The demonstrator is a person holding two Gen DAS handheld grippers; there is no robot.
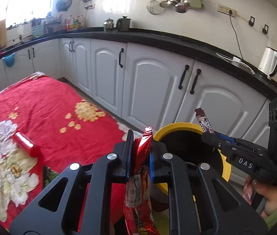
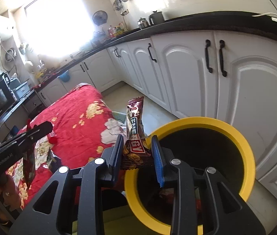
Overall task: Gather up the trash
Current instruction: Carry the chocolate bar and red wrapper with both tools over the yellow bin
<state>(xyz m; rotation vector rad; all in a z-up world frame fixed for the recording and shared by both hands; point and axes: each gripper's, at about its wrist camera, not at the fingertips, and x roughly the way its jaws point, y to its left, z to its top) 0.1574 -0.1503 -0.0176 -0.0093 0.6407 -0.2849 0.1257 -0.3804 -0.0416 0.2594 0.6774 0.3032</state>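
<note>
The left hand-held gripper [image 1: 140,152] is showing a matte black frame with triangular cut-outs, round silver screw heads at the linkage joints, and blue ribbed pads lining its two fingers [image 1: 129,154]. The right hand-held gripper [image 2: 138,152] is showing the same black frame, silver screws and blue ribbed pads. Seen from the left wrist view, its body is bearing white "DAS" lettering and a tall black module with a green indicator light glowing. The right hand [image 1: 263,197] is wearing a green sleeve.
</note>
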